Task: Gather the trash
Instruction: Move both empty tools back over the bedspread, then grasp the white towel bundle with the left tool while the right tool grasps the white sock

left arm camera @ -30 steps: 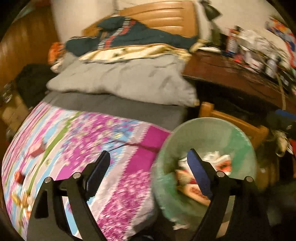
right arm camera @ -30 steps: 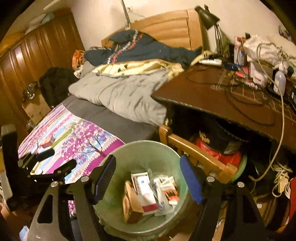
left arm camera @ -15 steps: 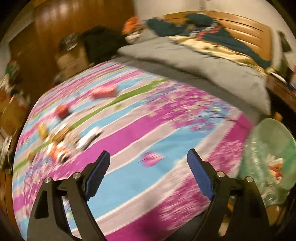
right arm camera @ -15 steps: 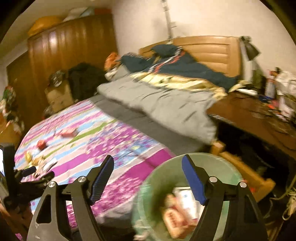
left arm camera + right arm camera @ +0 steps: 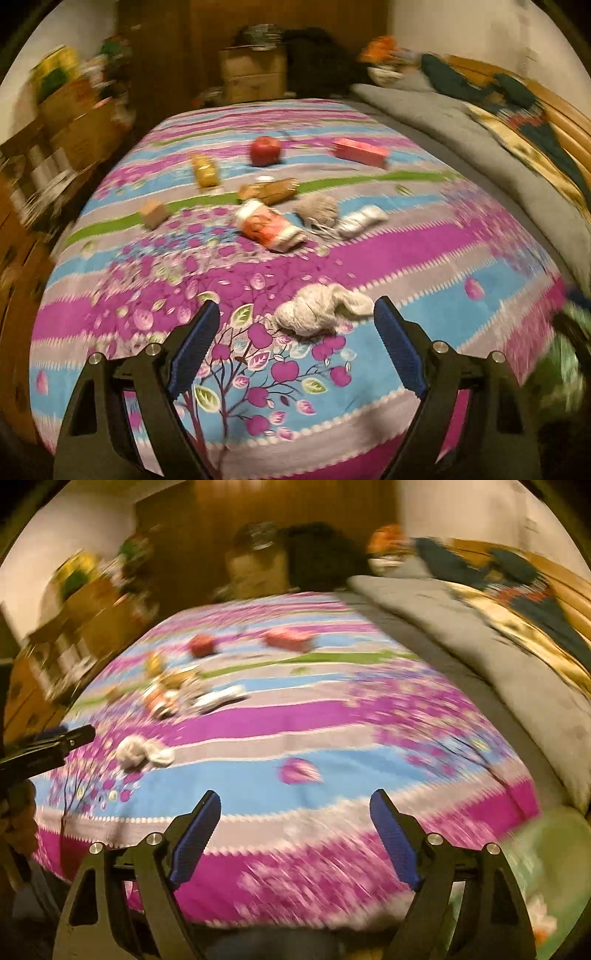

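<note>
Nearest, in the left wrist view: left gripper spread wide, nothing between the blue pads, pointed down at the bedspread. Just beyond the fingertips, a crumpled whitish wad of tissue or cloth (too blurred to tell which) lying on the apple-tree print. Probably very light and soft, likely to collapse under the pads; best pinched across the bulky knotted end rather than the thin flat tail trailing off to the right.

In the right wrist view: right gripper empty as well, jaws opening, only bare bedspread between them. Green bin at the lower right edge, beside the bed and close by for a drop.

Farther out, mid-bed: an orange-and-white packet, likely thin crinkly wrapper, slippery, better gripped across its narrow width. Beside it a second greyish crumpled wad and a white scrap, both soft. Then a small brown box and a golden wrapped bar, stiffer, taken across the short sides.

Farthest: a yellow packet, a red apple (round, heavier, apt to roll out of a shallow pinch) and a pink box, rigid, flat faces good for the pads.
</note>
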Available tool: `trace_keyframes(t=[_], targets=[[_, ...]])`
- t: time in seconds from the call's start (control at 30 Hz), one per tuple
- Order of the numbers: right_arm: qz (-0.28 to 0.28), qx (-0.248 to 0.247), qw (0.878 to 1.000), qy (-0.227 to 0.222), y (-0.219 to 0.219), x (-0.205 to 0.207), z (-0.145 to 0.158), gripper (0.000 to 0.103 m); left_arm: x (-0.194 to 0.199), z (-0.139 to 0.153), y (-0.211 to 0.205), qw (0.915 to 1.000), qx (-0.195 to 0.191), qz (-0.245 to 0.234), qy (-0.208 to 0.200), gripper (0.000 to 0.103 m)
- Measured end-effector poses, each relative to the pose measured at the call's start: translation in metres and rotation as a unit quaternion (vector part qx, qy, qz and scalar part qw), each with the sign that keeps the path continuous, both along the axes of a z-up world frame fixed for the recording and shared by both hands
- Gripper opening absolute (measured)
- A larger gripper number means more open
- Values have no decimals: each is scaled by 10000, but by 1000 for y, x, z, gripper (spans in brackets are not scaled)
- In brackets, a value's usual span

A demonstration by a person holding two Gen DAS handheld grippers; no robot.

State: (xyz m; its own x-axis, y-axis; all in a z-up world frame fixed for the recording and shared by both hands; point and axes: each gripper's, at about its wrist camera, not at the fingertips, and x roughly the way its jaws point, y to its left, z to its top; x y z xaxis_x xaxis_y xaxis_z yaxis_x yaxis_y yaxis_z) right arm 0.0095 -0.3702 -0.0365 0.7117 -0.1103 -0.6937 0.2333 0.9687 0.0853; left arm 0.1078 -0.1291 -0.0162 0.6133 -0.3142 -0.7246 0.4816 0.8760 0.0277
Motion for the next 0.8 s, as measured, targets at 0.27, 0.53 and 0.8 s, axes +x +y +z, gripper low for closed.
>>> trace_keyframes(t=[0.27, 0.53, 0.8], targets=[[1525, -367, 9870, 345, 9, 158, -21, 95, 20, -39, -7, 9907, 341, -1284, 288, 82], [3029, -597, 9473, 853, 24, 290, -51, 98, 54, -72, -27, 9748, 640, -2001, 753, 82], [3850, -944, 9089, 1294, 32, 339, -81, 89, 72, -82, -33, 9653, 429, -2339, 1080, 67]])
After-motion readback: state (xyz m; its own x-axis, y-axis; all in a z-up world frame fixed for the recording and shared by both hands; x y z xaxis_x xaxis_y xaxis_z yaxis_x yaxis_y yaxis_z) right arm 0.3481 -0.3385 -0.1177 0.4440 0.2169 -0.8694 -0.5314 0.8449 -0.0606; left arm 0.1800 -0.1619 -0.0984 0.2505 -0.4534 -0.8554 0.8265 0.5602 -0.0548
